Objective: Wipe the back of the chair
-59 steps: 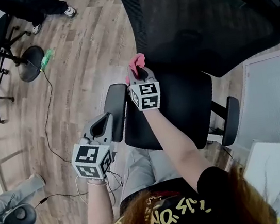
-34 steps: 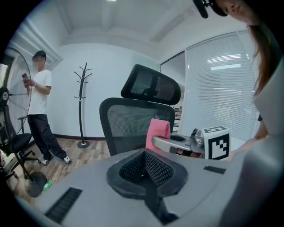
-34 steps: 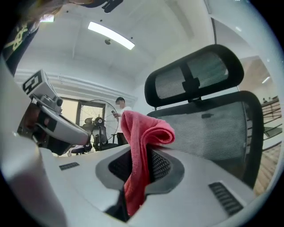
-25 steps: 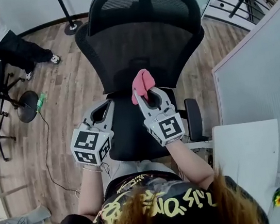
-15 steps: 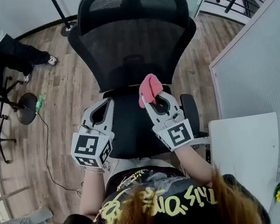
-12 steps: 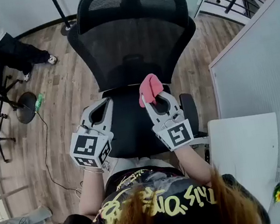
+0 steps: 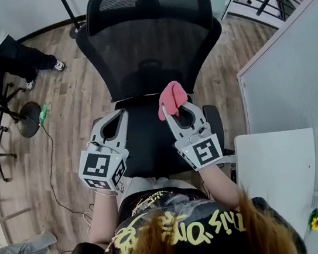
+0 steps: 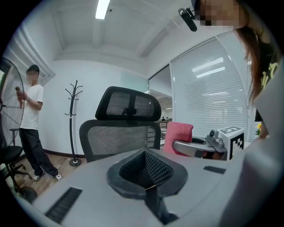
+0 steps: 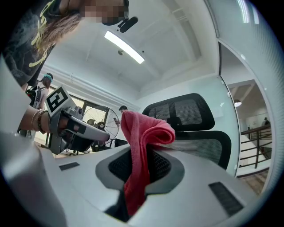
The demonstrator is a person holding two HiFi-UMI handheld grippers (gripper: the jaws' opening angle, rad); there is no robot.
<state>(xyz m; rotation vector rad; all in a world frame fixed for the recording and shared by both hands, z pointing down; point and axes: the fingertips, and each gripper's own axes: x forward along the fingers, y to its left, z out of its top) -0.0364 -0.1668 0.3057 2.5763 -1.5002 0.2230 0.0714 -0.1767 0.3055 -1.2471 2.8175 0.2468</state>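
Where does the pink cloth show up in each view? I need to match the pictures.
Head view: centre; the cloth sits at the right tool's tips, below the chair back.
Left gripper view: right of centre, beside the chair back.
Right gripper view: centre, clamped between the jaws.
Shared landmark: the mesh headrest.

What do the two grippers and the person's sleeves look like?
The left gripper and the right gripper are light grey and tapering, with black textured pads. Each carries a white cube with black square markers. The shirt is black, short-sleeved, with yellow print.
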